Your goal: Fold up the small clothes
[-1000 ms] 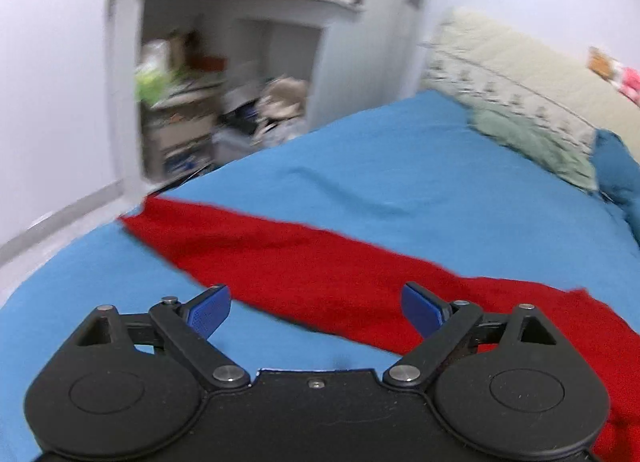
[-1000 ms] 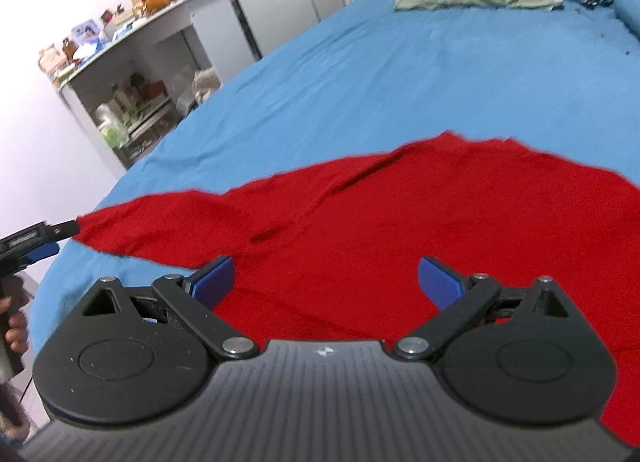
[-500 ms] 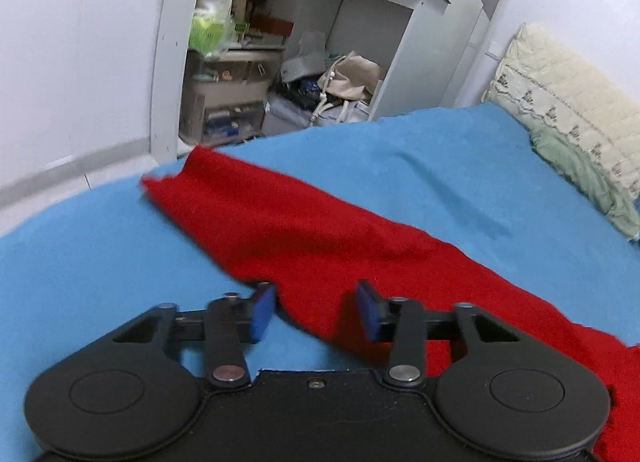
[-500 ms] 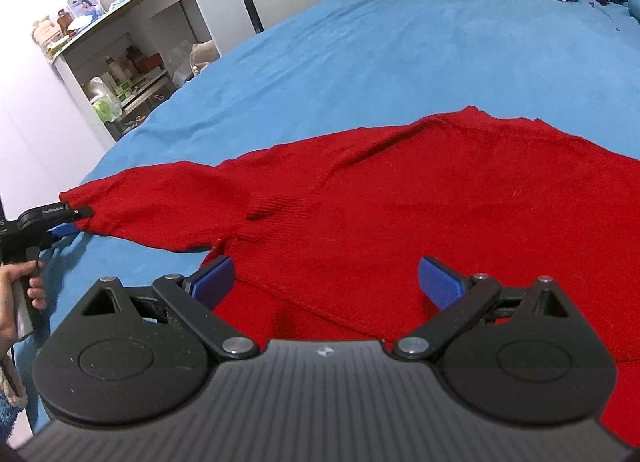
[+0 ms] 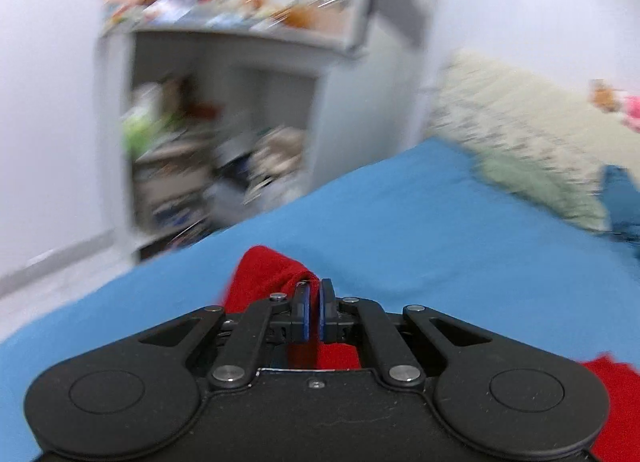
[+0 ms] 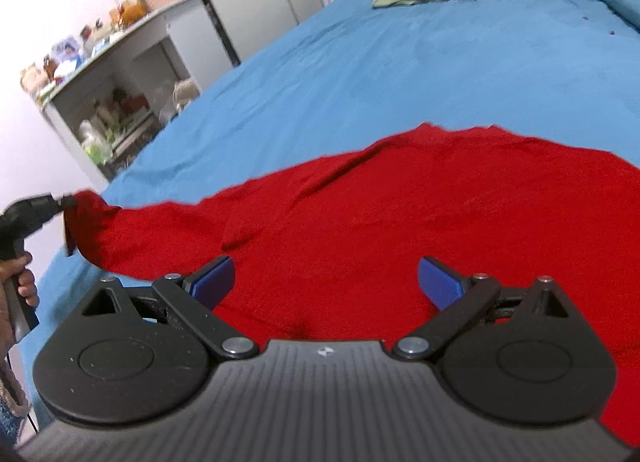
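The red sweater point(image 6: 400, 221) lies spread on the blue bed point(image 6: 360, 61); its sleeve end point(image 5: 264, 274) is lifted off the sheet, clenched between the blue pads of the left tool point(image 5: 314, 302), whose jaws have just closed on the cloth; the right tool point(image 6: 326, 282) hovers over the sweater's body, jaws wide and released; a cluttered white shelf unit point(image 6: 120, 101) stands beside the bed.
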Demonstrator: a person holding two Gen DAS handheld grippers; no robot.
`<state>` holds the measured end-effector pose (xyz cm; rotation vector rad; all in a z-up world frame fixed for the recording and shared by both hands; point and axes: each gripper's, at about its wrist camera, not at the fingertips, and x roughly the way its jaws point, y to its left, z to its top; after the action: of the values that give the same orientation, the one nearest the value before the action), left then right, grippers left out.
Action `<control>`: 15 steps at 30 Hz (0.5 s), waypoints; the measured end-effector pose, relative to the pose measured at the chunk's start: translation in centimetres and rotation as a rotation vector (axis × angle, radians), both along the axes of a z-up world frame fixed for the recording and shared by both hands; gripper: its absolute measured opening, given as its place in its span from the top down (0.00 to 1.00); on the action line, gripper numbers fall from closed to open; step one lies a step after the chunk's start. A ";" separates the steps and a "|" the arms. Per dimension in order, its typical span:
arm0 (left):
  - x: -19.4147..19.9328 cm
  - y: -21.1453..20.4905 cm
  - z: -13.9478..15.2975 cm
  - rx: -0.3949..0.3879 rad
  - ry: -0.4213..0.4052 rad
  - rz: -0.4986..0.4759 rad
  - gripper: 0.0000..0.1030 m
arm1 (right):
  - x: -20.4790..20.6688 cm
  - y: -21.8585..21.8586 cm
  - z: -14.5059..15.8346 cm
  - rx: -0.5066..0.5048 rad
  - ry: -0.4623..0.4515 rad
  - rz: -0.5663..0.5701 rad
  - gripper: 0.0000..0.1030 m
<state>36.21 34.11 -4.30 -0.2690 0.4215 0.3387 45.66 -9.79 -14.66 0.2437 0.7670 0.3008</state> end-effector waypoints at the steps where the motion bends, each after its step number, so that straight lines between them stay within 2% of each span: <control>1: 0.2 -1.9 1.3 0.018 -0.027 -0.047 0.97 | -0.3 -0.7 0.4 0.007 -0.010 -0.013 0.00; 5: 1.5 -12.0 5.4 0.054 -0.126 -0.306 0.97 | -1.6 -4.3 2.1 0.017 -0.050 -0.081 0.00; 8: 2.2 -20.0 5.4 0.058 -0.138 -0.468 0.97 | -2.5 -7.4 3.0 0.013 -0.064 -0.130 0.00; 11: 2.9 -27.5 2.7 0.065 -0.078 -0.586 0.97 | -3.5 -10.7 3.2 -0.006 -0.060 -0.183 0.00; 15: 3.0 -34.2 -3.7 0.069 0.083 -0.690 0.97 | -4.7 -14.3 2.4 -0.023 -0.024 -0.239 0.00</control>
<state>39.21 -0.09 -7.96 -0.0312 0.5559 -0.3127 41.00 -24.11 -12.30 0.3067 0.7095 0.0686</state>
